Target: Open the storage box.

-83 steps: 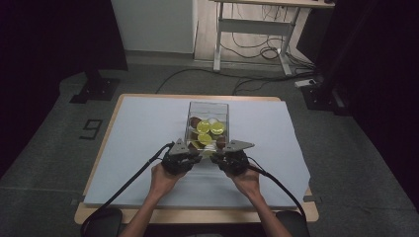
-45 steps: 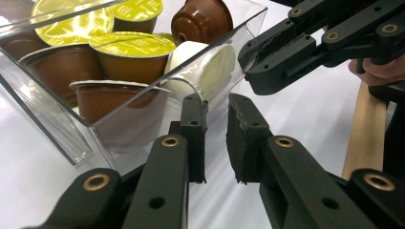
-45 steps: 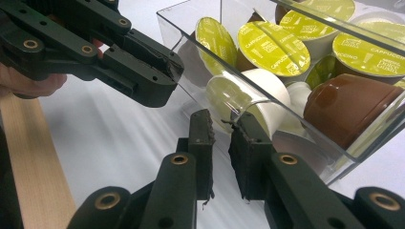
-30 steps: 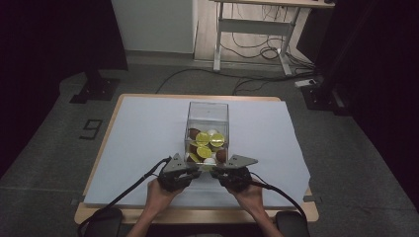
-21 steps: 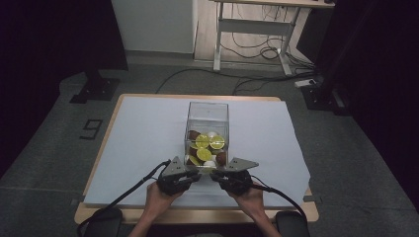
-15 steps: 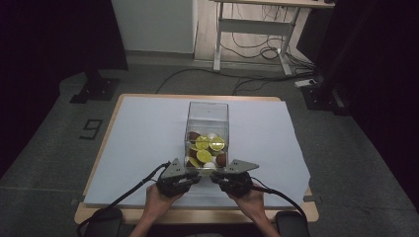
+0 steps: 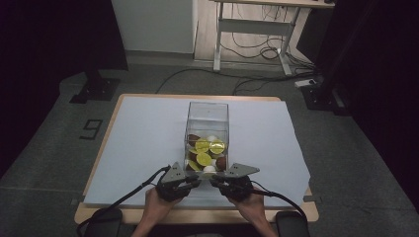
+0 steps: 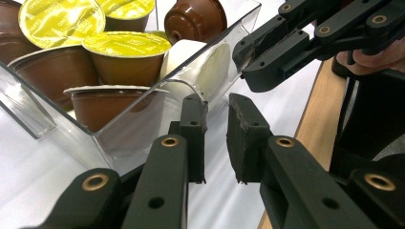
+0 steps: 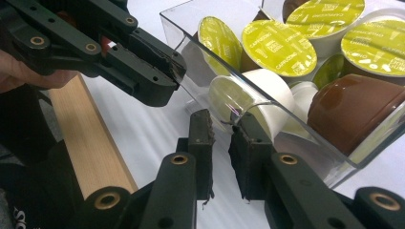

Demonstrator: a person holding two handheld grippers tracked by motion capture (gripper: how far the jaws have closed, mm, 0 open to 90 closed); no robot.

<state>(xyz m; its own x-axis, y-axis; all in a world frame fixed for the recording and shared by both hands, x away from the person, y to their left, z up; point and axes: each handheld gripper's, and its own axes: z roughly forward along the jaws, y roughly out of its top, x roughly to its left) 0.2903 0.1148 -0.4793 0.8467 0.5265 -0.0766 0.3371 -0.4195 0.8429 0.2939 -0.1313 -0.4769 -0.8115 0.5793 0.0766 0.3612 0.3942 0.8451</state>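
Your left claw (image 8: 217, 143) and right claw (image 9: 220, 155) are both nearly closed, gripping nothing, just at the near wall of the clear box (image 7: 206, 114). The box lies mid-desk (image 7: 143, 133), holding coffee capsules (image 7: 202, 146).

clear box (image 7: 206, 118), yellow-green lidded brown capsules (image 8: 125, 57), white capsule (image 9: 260, 98), black jaws

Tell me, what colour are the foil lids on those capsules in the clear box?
Yellow-green foil lids, clearest in the right gripper view.

Foil lids (image 9: 278, 46) of the yellow-green capsules inside the clear box (image 9: 191, 36): "CAPPUCCINO", smaller print illegible. Floor marker (image 7: 91, 129) left of the table (image 7: 94, 163): numeral "9".
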